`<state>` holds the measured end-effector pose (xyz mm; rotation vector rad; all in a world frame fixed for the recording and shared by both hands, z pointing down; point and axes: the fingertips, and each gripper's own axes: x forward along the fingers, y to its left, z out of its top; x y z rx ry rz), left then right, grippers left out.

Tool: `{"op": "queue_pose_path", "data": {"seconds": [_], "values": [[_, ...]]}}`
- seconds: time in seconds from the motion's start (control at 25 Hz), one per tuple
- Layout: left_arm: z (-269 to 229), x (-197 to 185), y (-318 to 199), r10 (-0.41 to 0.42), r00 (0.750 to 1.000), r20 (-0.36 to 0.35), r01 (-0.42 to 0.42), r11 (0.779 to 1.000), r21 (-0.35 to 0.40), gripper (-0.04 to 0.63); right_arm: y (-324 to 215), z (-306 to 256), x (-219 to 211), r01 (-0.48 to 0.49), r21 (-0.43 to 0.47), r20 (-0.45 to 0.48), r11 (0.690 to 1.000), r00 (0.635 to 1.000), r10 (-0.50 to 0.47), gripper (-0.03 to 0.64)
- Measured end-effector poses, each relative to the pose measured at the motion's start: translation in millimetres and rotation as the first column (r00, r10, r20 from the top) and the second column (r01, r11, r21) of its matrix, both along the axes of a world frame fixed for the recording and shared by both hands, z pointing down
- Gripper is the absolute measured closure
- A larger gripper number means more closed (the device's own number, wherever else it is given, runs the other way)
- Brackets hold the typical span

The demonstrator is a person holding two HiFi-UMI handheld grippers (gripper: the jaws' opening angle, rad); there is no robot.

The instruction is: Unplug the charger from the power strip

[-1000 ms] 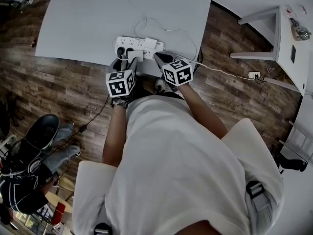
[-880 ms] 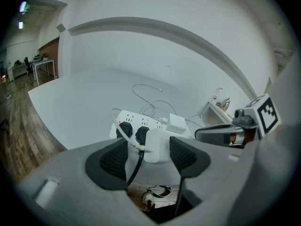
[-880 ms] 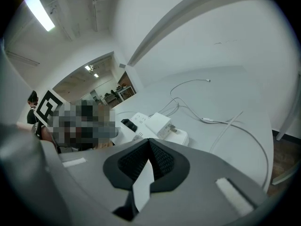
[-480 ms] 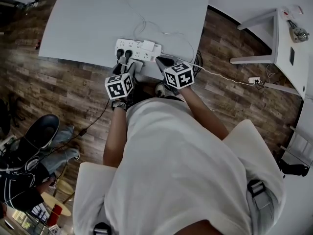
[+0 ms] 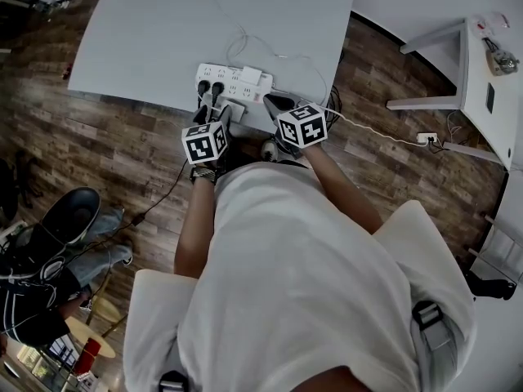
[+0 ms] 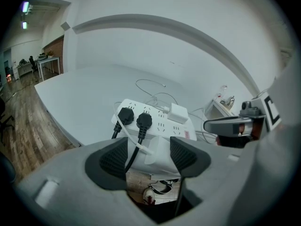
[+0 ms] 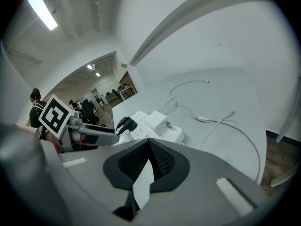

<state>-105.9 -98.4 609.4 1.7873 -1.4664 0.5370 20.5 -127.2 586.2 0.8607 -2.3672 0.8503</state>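
A white power strip [image 5: 233, 82] lies near the front edge of the grey table [image 5: 147, 31], with two black plugs [image 6: 135, 119] in its left end. My left gripper [image 5: 225, 111] is shut on a white charger [image 6: 157, 155], held just clear of the strip's near side, and a thin white cable runs from the charger's left side. Another white adapter [image 6: 178, 113] sits on top of the strip [image 7: 141, 124]. My right gripper [image 5: 274, 100] hovers to the right of the left one at the table edge, its pads [image 7: 160, 159] pressed together on nothing.
Loose white cables [image 5: 245, 39] trail across the table behind the strip. A white side table [image 5: 482, 47] stands at the right, with a wall plug [image 5: 425, 137] on the wood floor. Another person [image 5: 49, 251] sits at the lower left.
My left gripper has drawn back from the strip toward me with the white charger in it. The right gripper has stayed by the table edge.
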Motion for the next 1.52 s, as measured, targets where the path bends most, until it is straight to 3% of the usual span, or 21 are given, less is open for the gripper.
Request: {"op": "queue_pose_path", "data": {"seconds": [0.52, 0.8, 1.04, 1.28, 1.44, 1.52], "values": [[-26.9, -15.6, -0.3, -0.066, 0.995, 0.077, 0.06, 0.996, 0.068, 0.314, -3.7, -23.3, -2.6, 0.024, 0.064, 0.014, 0.998, 1.0, -0.025, 0.615], [-66.0, -2.6, -14.7, -0.039, 0.989, 0.142, 0.017, 0.989, 0.148, 0.325, -12.7, -61.2, 1.9, 0.052, 0.175, -0.003, 0.983, 0.999, -0.052, 0.615], [-105.6, 6.4, -22.5, -0.012, 0.981, 0.193, -0.034, 0.972, 0.233, 0.347, -24.1, -106.2, 18.1, 0.013, 0.264, 0.01, 0.964, 1.0, -0.016, 0.615], [-162.4, -4.4, -36.3, -0.022, 0.983, 0.183, -0.044, 0.936, 0.35, 0.382, -41.2, -184.2, 19.0, -0.081, 0.375, 0.126, 0.923, 0.991, 0.036, 0.615], [-222.0, -8.4, -48.6, -0.033, 0.979, 0.2, -0.066, 0.881, 0.468, 0.498, -46.4, -244.6, 13.3, -0.082, 0.503, 0.134, 0.86, 0.991, 0.016, 0.615], [-252.4, -9.8, -55.2, -0.037, 0.974, 0.224, -0.087, 0.851, 0.518, 0.514, -47.8, -273.8, 9.7, -0.093, 0.55, 0.152, 0.83, 0.988, 0.01, 0.615]]}}
